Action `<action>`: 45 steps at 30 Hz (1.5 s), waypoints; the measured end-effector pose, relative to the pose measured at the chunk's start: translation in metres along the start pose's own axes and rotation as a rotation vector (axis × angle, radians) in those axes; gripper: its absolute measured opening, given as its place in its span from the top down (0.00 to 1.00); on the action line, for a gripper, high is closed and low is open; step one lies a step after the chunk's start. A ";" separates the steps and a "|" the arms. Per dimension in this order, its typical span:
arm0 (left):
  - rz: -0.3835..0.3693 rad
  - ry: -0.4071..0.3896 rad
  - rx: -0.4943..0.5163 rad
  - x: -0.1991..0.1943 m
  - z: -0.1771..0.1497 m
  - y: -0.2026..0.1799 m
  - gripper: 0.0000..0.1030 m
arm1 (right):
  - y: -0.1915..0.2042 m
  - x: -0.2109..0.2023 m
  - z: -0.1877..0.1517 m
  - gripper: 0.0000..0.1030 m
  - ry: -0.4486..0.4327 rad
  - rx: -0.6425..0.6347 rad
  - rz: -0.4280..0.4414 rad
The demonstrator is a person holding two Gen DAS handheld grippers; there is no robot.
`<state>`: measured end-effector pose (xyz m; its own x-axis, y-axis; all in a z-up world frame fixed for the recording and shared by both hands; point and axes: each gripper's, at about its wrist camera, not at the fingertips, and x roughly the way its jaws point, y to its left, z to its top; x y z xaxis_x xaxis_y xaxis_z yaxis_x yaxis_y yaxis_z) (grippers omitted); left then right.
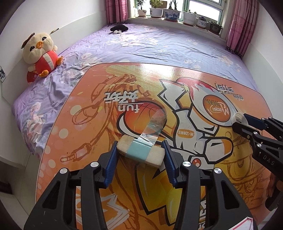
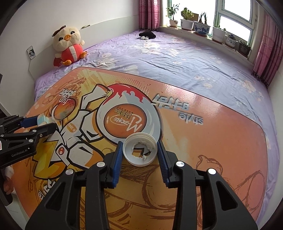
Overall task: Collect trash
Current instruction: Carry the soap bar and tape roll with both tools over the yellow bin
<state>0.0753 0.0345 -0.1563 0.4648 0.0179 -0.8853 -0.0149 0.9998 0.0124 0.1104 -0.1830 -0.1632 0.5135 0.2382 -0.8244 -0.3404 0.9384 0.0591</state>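
Foam block (image 1: 140, 153) with a teal band and a loose strip of clear tape (image 1: 153, 126) sits clamped between the 2 blue pads of the left gripper (image 1: 141, 149), pads touching both short ends. Tape strip trails forward from the block over the printed tabletop (image 1: 99, 134); whether its far end touches the surface cannot be told. Block looks slightly tilted, right end nearer the camera.

Right gripper (image 2: 139, 150) is clenched on a white plastic cap (image 2: 140, 150), open side facing up toward the camera, a ragged hole broken through its base with the tabletop print showing through. Both pads press the cap's rim, left and right.

Cross views: in the left wrist view the right gripper (image 1: 237, 122) comes in from the right edge with the cap (image 1: 237, 118) seen edge-on at its tips. In the right wrist view the left gripper (image 2: 44, 123) enters from the left edge holding the block (image 2: 43, 121), only partly visible.

Both grippers are over the orange cartoon-printed tabletop (image 2: 212, 141), which lies on a bed with a purple floral sheet (image 1: 159, 46). Plush chick toy (image 1: 40, 54) leans against the wall at the bed's left side. Small black item (image 1: 118, 28) lies near the far end of the bed. Potted plants (image 2: 201, 26) line the windowsill, pink curtains (image 2: 148, 14) at both sides.
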 end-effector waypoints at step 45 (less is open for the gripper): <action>0.132 0.103 -0.326 -0.140 -0.226 0.234 0.53 | 0.324 -0.092 -0.075 0.62 0.112 -0.313 0.370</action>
<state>-0.1931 0.2643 -0.1348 0.3487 0.1290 -0.9283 -0.3579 0.9337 -0.0047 -0.1066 0.0800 -0.1105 0.2319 0.4963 -0.8366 -0.7128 0.6719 0.2010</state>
